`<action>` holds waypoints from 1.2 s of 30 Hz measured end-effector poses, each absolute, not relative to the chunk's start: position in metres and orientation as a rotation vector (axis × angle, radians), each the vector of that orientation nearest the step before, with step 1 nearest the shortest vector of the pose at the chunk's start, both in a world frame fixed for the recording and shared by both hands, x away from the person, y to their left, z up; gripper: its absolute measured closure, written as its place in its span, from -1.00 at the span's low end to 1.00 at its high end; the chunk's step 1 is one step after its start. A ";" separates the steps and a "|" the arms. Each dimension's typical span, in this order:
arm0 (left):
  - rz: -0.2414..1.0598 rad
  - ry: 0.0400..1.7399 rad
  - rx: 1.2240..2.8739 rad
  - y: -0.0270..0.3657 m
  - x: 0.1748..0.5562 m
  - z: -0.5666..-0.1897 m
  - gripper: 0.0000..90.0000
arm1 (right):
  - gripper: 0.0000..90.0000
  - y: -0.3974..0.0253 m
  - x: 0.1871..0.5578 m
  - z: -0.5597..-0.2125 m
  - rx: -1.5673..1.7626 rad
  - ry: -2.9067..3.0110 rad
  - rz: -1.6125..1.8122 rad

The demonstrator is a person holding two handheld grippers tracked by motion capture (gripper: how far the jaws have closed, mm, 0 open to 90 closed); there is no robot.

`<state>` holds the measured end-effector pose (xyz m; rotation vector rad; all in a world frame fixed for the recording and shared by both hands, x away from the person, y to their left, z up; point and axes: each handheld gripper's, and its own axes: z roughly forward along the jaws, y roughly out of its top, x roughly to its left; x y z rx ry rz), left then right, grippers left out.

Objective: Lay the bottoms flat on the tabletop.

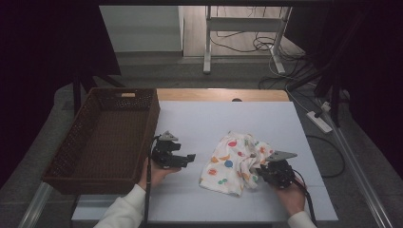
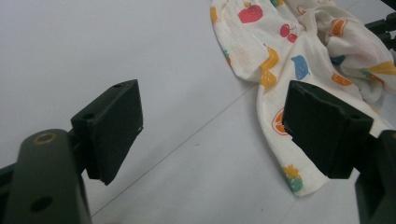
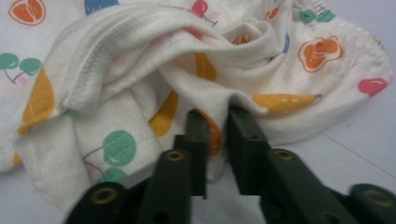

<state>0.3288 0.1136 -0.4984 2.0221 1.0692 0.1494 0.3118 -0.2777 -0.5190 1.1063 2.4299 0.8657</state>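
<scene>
While the right gripper (image 3: 217,116) pinches a fold of the white fruit-printed cloth (image 1: 235,161), the garment lies crumpled right of the brown wicker basket (image 1: 76,147); the left gripper (image 2: 212,130) gapes empty, so nothing looks stowed yet.

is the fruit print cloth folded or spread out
Neither: the fruit print cloth lies crumpled, bunched in folds where the right tongs pinch it.

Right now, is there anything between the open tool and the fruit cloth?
No. In the high view, just bare white table lies between the left tool and the fruit-print cloth. The left gripper view shows the same bare stretch.
</scene>
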 end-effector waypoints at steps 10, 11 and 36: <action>0.151 1.067 2.025 0.114 0.329 -0.498 -0.57 | 0.92 -0.298 0.305 -0.503 1.120 2.405 0.905; 0.152 1.066 2.026 0.114 0.329 -0.498 -0.57 | 0.92 -0.302 0.305 -0.502 1.128 2.398 0.916; 0.151 1.066 2.028 0.113 0.329 -0.498 -0.57 | 0.91 -0.347 0.308 -0.498 1.294 2.360 0.815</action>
